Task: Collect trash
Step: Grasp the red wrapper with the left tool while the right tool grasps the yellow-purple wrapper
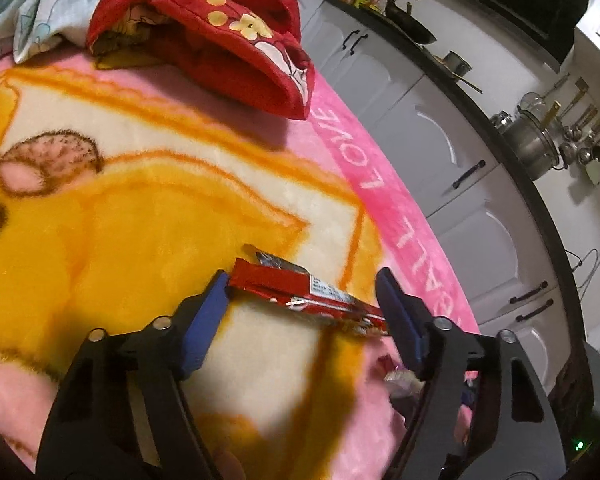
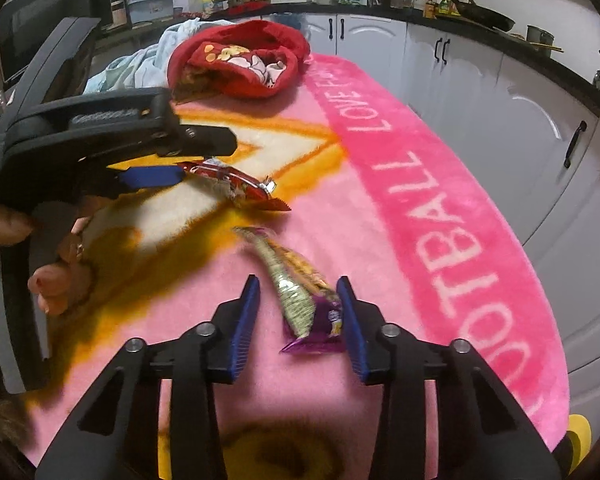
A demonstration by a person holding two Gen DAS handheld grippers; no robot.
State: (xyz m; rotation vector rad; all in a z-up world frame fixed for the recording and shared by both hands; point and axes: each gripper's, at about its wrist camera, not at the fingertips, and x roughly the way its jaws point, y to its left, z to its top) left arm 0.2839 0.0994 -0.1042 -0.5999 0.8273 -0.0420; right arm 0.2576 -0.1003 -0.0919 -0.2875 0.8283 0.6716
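Observation:
A red snack wrapper (image 1: 292,286) lies flat on the pink and yellow blanket (image 1: 140,200). My left gripper (image 1: 303,280) straddles it lengthwise. The left pad (image 1: 204,320) touches the wrapper's near end, and its far end runs behind the right pad (image 1: 400,320); the foil is not squeezed. A purple and gold wrapper (image 2: 300,304) lies between the fingers of my right gripper (image 2: 298,282). Its right pad (image 2: 352,328) brushes the purple edge, while a gap remains at the left pad (image 2: 244,320). The right wrist view also shows the left gripper (image 2: 188,160) at the red wrapper (image 2: 236,184).
A red cushion cover (image 1: 204,28) and a pale blue cloth (image 1: 48,0) lie at the blanket's far end. White cabinets (image 1: 460,184) under a dark counter with pans run along the right side. A person's hand (image 2: 56,280) holds the left gripper.

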